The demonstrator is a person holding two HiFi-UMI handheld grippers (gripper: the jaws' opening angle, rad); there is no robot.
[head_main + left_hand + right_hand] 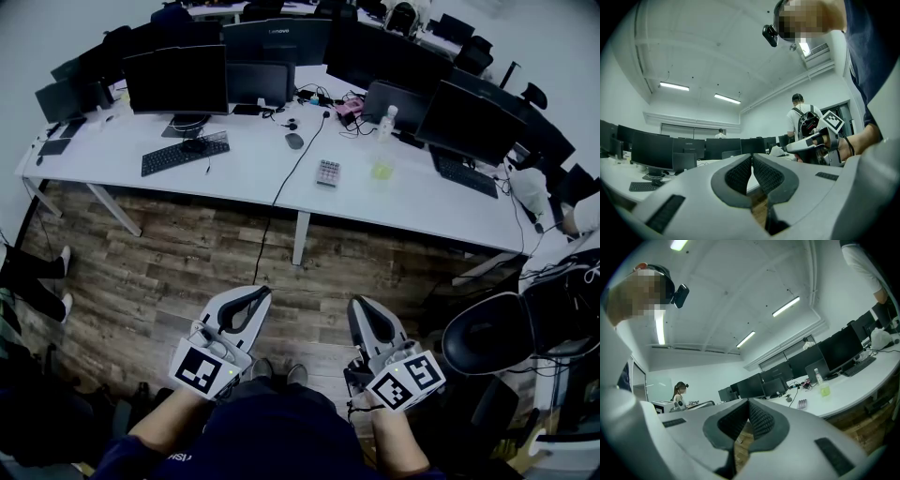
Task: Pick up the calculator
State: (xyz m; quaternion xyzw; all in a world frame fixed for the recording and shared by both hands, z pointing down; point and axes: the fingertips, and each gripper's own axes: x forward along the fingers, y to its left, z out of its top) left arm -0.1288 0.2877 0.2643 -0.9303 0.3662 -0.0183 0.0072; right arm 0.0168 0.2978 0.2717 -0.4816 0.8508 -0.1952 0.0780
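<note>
Close below us, over the wood floor (187, 253) and well short of the white desk (234, 178), we hold the left gripper (261, 294) with its jaws pressed together on nothing, and the right gripper (358, 306) likewise. We see the calculator (327, 172) lying flat near the desk's front edge, between a black cable (281, 187) and a bottle (382, 150). Its long axis runs from that edge toward the monitors (178, 80); its display end we cannot tell.

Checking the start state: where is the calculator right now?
Head view: the calculator lies on the white desk, between the mouse and the plastic bottle.
</note>
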